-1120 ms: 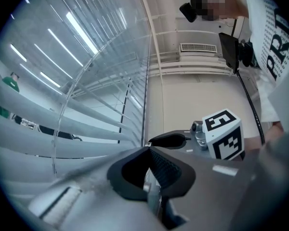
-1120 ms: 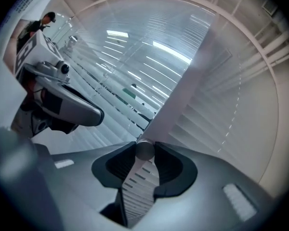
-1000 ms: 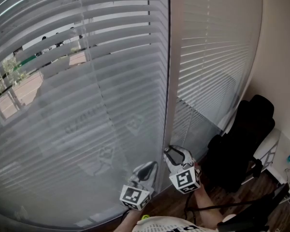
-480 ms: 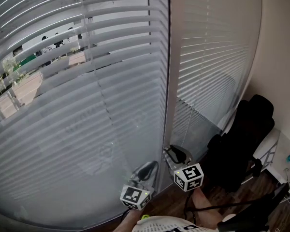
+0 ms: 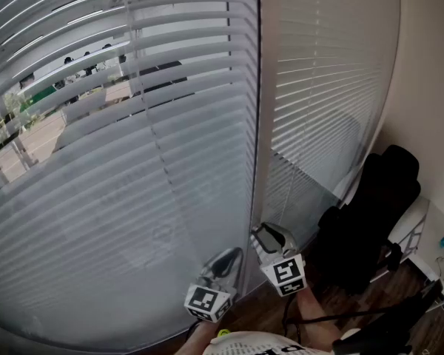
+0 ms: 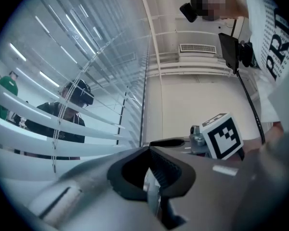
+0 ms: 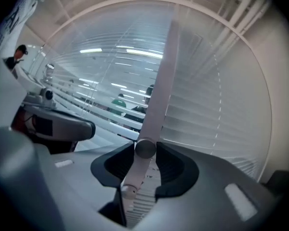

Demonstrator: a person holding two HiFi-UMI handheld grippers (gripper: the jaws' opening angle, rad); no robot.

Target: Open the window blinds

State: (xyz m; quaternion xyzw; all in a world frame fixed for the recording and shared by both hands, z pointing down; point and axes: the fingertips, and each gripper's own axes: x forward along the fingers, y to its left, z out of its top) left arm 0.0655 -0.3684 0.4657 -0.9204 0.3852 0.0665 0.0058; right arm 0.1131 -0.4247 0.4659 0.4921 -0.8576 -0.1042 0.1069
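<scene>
Blinds cover the whole window here, two panels with a pale post between them. The left panel's slats are tilted enough that you can see outside through the upper left part, while the right panel looks shut flat. Both grippers sit low, right by the bottom of that post, close to each other but not touching. The right gripper points at the blinds, and in its own view the wand hangs down at a slant straight through the middle of its fingers. The wand's round knob is right at the tips, with a bit more wand running down between the pads. Those fingers have just been opening a little, but they're at a narrow setting and the pads look like they touch the wand on both sides, no gap I can see. The left gripper is just left of it, aimed at the left panel's lower slats. Its fingers meet at the tips with nothing between them, and it isn't touching the wand. Off to the right there's a black chair against the wall, on a wood floor.
</scene>
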